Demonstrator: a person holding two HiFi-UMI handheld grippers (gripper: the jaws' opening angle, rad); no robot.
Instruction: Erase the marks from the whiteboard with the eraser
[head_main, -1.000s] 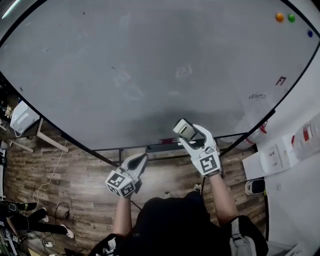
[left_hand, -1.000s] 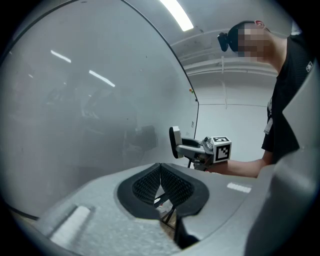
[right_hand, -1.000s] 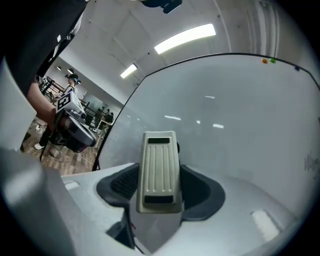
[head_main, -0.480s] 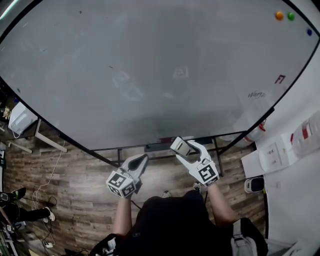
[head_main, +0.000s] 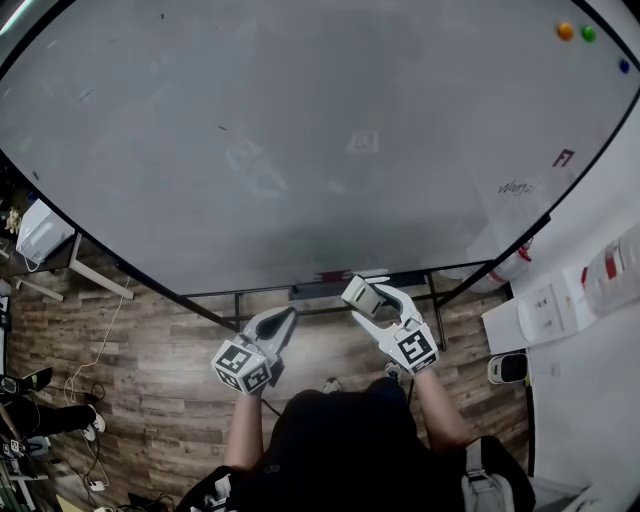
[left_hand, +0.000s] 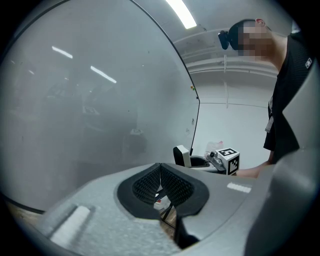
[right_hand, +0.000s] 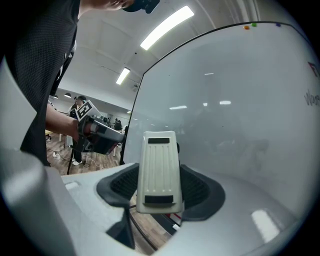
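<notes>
Near the right edge of the whiteboard (head_main: 300, 120), a small red mark (head_main: 563, 158) above a faint dark scribble (head_main: 515, 188), unreadable. Orange (head_main: 565, 31) and green (head_main: 588, 34) magnets in the top corner. Clamped in the right claw (head_main: 368, 294): the eraser (head_main: 360, 292), by the board's lower edge. Left claw (head_main: 283, 318) pressed together, empty, low over wood floor (head_main: 150, 370).

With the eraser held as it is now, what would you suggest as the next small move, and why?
Probably raise the right gripper up and rightward until the eraser presses on the whiteboard by the grey scribble and the red mark. The jaws are clamped on the eraser, but in the head view it sits below the board's bottom edge, and those marks are not yet wiped.
</notes>
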